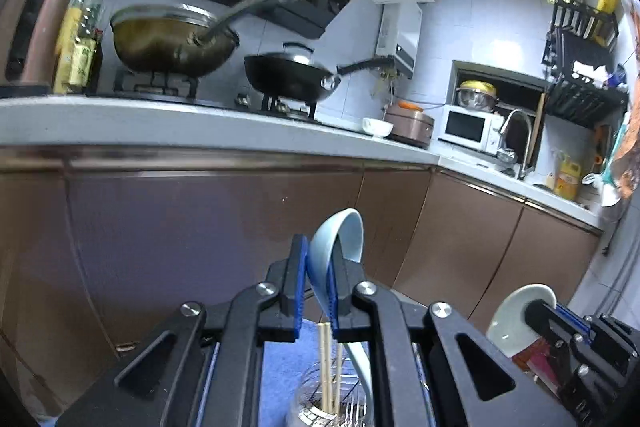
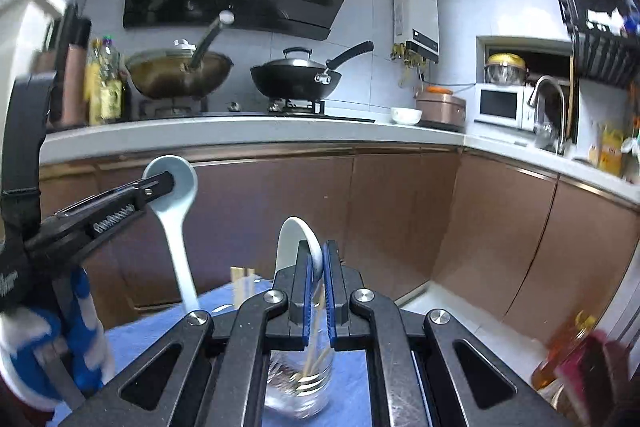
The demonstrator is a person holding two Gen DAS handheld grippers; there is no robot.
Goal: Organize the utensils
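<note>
Two glazed ceramic soup spoons, pale blue point(image 1: 334, 243) and white point(image 2: 298, 239), we hold clamped by left gripper point(image 1: 318, 267) and right gripper point(image 2: 318, 267); slippery, brittle, better gripped mid-handle.

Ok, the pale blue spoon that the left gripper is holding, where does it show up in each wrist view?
Left wrist view: the pale blue spoon is at bottom centre, pinched by its bowl in the left gripper, handle hanging down toward the glass jar.
Right wrist view: the same spoon is at mid left, handle pointing down.
Shared landmark: the black wok on the stove.
</note>
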